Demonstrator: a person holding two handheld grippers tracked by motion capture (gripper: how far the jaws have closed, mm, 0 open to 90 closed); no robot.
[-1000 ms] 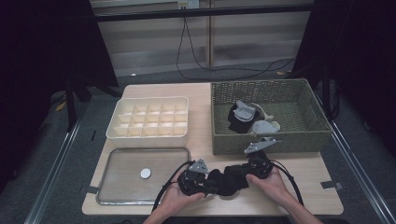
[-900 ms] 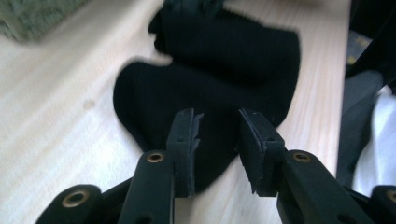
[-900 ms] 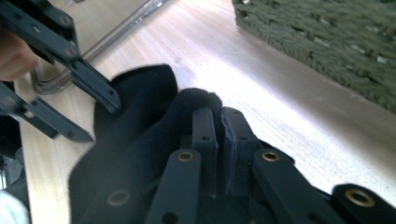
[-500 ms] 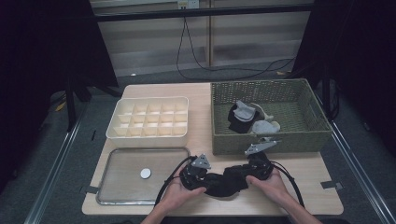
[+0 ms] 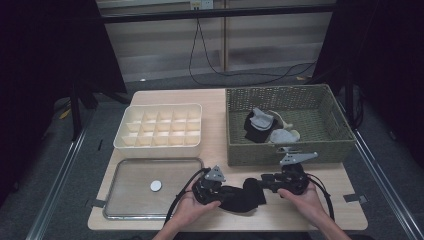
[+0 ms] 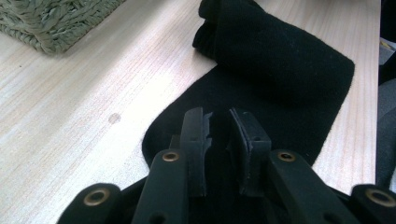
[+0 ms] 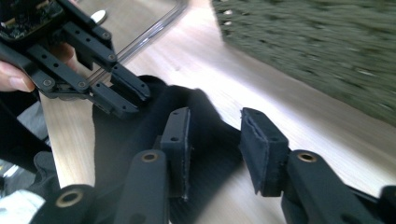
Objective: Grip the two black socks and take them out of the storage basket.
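Black sock [image 5: 243, 196] lies on counter [image 5: 220, 125] between both grippers, long axis left-right. Left gripper [image 6: 219, 135] jaws just closing, narrow gap over sock's near end. Right gripper [image 7: 219, 140] jaws just opening, sock released beneath.

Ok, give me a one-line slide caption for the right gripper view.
Right gripper, jaws just opening, over the black sock on the table; left gripper opposite.
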